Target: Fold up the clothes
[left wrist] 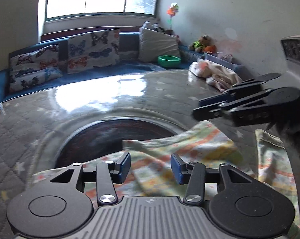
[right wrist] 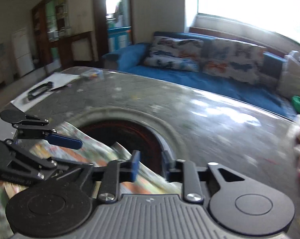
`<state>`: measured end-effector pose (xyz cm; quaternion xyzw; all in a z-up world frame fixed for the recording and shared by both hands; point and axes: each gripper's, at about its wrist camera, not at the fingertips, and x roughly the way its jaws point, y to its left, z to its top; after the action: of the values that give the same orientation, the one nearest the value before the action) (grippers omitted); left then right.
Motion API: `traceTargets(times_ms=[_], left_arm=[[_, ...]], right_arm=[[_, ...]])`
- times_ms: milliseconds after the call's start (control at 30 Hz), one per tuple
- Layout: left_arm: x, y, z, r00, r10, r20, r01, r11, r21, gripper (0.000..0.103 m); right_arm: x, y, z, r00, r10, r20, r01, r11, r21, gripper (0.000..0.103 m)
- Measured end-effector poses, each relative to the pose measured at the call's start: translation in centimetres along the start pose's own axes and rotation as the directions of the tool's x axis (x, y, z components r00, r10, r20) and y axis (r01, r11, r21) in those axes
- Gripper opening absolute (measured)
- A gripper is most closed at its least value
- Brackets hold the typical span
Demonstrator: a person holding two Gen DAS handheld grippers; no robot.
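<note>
A patterned garment (left wrist: 189, 149) in pale green, orange and yellow lies partly folded on the grey quilted table (left wrist: 130, 99). My left gripper (left wrist: 150, 169) is open just above it, with nothing between the blue pads. My right gripper (right wrist: 150, 165) is open over the garment's edge (right wrist: 118, 155). The right gripper shows in the left wrist view (left wrist: 209, 107) at the right, above the cloth. The left gripper shows in the right wrist view (right wrist: 70, 141) at the left, its jaws apart.
A dark round inset (left wrist: 114, 137) sits in the table's middle. A pink and cream clothes pile (left wrist: 215, 73) lies at the far right. A blue sofa (left wrist: 110, 65) with butterfly cushions and a green bowl (left wrist: 169, 60) stands behind. Paper and a dark object (right wrist: 40, 89) lie on the far corner.
</note>
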<state>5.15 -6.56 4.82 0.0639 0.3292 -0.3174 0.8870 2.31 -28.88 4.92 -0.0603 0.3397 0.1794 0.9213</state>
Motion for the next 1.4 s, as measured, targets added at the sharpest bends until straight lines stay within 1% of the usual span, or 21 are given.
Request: traceTargets(times_ms=[100,200,267,367,433,500,567,633,700,767,800,833,900,1067,1167,1200,1233,1267,1300,1333,1400], left_arm=[[1.2,-1.4,-0.7,0.999,-0.011,-0.037,0.012,1.0,0.02,0.039],[2.1,-1.9,-1.4,0.998,0.0,-0.07,0.002,1.0,0.025,0.036],[2.2,-2.0,-1.8,0.997,0.011,-0.081,-0.009,1.0,0.021,0.036],[2.1,-2.2,-2.0,0.996,0.03,-0.081,-0.027,0.999,0.028,0.036],[2.2,-2.4,-2.1,0.996,0.045,-0.083,-0.042,0.999,0.032,0.036],[2.2,-2.7,-2.2,0.995,0.062,-0.082,-0.059,0.998,0.036,0.036],[2.2,-3.1,-2.3,0.994,0.08,-0.08,-0.076,0.996,0.051,0.036],[2.3,-3.4,-2.4,0.992,0.094,-0.079,-0.089,0.994,0.061,0.036],[2.3,-3.6,-2.4,0.991,0.107,-0.077,-0.101,0.992,0.07,0.036],[2.4,-3.7,-2.5,0.991,0.113,-0.073,-0.108,0.992,0.072,0.036],[2.4,-3.8,-2.6,0.991,0.116,-0.068,-0.11,0.991,0.074,0.036],[2.4,-3.8,-2.6,0.991,0.118,-0.063,-0.113,0.991,0.075,0.036],[2.3,-3.9,-2.8,0.991,0.124,-0.052,-0.12,0.99,0.076,0.037],[2.2,-4.2,-3.2,0.99,0.139,-0.025,-0.136,0.988,0.077,0.037],[2.2,-4.3,-3.3,0.99,0.141,-0.02,-0.139,0.987,0.076,0.037],[2.2,-4.3,-3.2,0.99,0.138,-0.025,-0.136,0.988,0.076,0.037],[2.2,-4.3,-3.1,0.99,0.136,-0.03,-0.133,0.988,0.077,0.037],[2.3,-4.3,-3.0,0.991,0.133,-0.034,-0.13,0.988,0.077,0.038],[2.3,-4.3,-2.9,0.991,0.13,-0.04,-0.127,0.989,0.076,0.038],[2.2,-4.2,-2.7,0.991,0.127,-0.043,-0.124,0.99,0.072,0.038],[1.8,-4.0,-2.4,0.991,0.125,-0.039,-0.123,0.991,0.058,0.038]], right_arm=[[-3.4,-2.5,-3.5,0.994,-0.107,-0.036,0.108,0.994,0.029,0.035],[-6.2,-4.9,-7.1,0.972,-0.224,-0.074,0.229,0.972,0.052,0.038],[-7.5,-6.6,-9.1,0.958,-0.274,-0.088,0.282,0.955,0.096,0.04],[-8.7,-8.6,-11.2,0.945,-0.313,-0.099,0.326,0.93,0.167,0.043],[-8.8,-9.7,-12.5,0.954,-0.279,-0.106,0.297,0.927,0.228,0.044],[-8.6,-9.8,-13.6,0.955,-0.274,-0.111,0.293,0.926,0.238,0.042],[-8.7,-9.8,-14.4,0.961,-0.262,-0.093,0.278,0.925,0.258,0.037],[-9.1,-9.5,-14.7,0.963,-0.255,-0.089,0.27,0.926,0.265,0.015],[-9.7,-9.1,-15.0,0.96,-0.266,-0.088,0.28,0.927,0.25,0.007],[-10.7,-8.5,-15.3,0.949,-0.303,-0.09,0.316,0.921,0.23,0.006],[-11.5,-8.1,-15.4,0.938,-0.336,-0.087,0.347,0.911,0.221,0.006],[-12.5,-7.6,-15.7,0.92,-0.383,-0.081,0.391,0.897,0.205,0.006],[-13.9,-7.0,-16.3,0.896,-0.435,-0.089,0.444,0.877,0.187,0.006],[-14.4,-6.6,-18.1,0.855,-0.493,-0.163,0.516,0.842,0.158,0.009],[-15.0,-6.6,-18.4,0.833,-0.524,-0.178,0.55,0.818,0.166,0.018],[-15.3,-6.6,-18.5,0.826,-0.533,-0.181,0.56,0.81,0.171,0.024],[-15.7,-6.6,-18.3,0.828,-0.535,-0.17,0.56,0.808,0.183,0.024],[-16.2,-6.7,-17.9,0.838,-0.527,-0.144,0.546,0.813,0.202,0.024],[-16.6,-6.8,-17.4,0.854,-0.507,-0.117,0.52,0.823,0.23,0.028],[-16.7,-7.0,-16.8,0.877,-0.47,-0.094,0.478,0.838,0.263,0.035],[-16.4,-7.1,-15.6,0.924,-0.378,-0.056,0.375,0.871,0.316,0.039]])
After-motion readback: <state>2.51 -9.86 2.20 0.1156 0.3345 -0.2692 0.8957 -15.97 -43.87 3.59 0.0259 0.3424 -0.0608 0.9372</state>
